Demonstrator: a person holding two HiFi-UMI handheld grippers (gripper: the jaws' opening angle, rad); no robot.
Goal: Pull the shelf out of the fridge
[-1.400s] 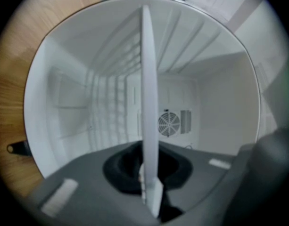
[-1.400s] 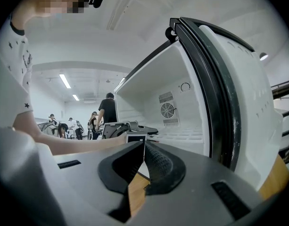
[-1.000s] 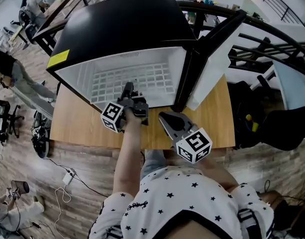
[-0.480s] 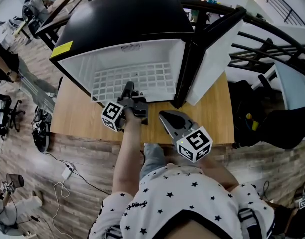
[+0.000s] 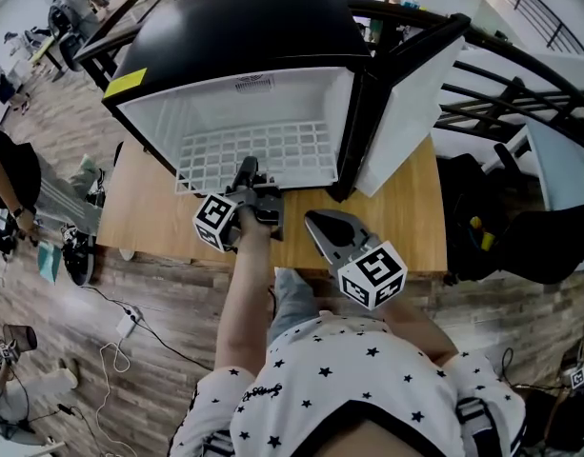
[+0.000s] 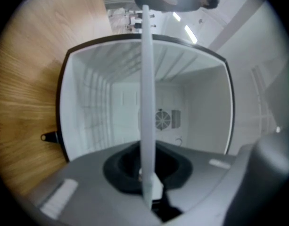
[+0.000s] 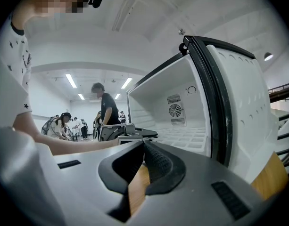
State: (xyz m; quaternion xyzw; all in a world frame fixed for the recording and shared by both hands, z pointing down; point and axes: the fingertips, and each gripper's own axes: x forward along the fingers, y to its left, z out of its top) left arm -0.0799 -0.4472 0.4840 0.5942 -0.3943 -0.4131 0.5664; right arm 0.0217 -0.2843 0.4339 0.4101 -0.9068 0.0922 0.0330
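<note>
Left gripper view: left gripper (image 6: 145,173) jaws nearly together, clamped on the thin white front edge of the shelf (image 6: 146,79), which shows edge-on as a strip running up btwn the pads. Behind it, the fridge (image 6: 205,107) w/ white interior and a round fan vent (image 6: 162,120) on the back wall.

Head view: left gripper (image 5: 246,171) points level into the open fridge (image 5: 244,27), black top, on a wooden table (image 5: 149,227). The shelf (image 5: 263,150), a white grid, lies flat low inside, its front edge at the fridge mouth where the jaws pinch it. Fridge door (image 5: 406,112) swung open to the right.

Right gripper (image 5: 315,225) sits just right of the left one, over the table's front part, apart from fridge and shelf. Its own view: right gripper (image 7: 144,147) tips closed together, nothing held; only table wood shows below the tips.
</note>
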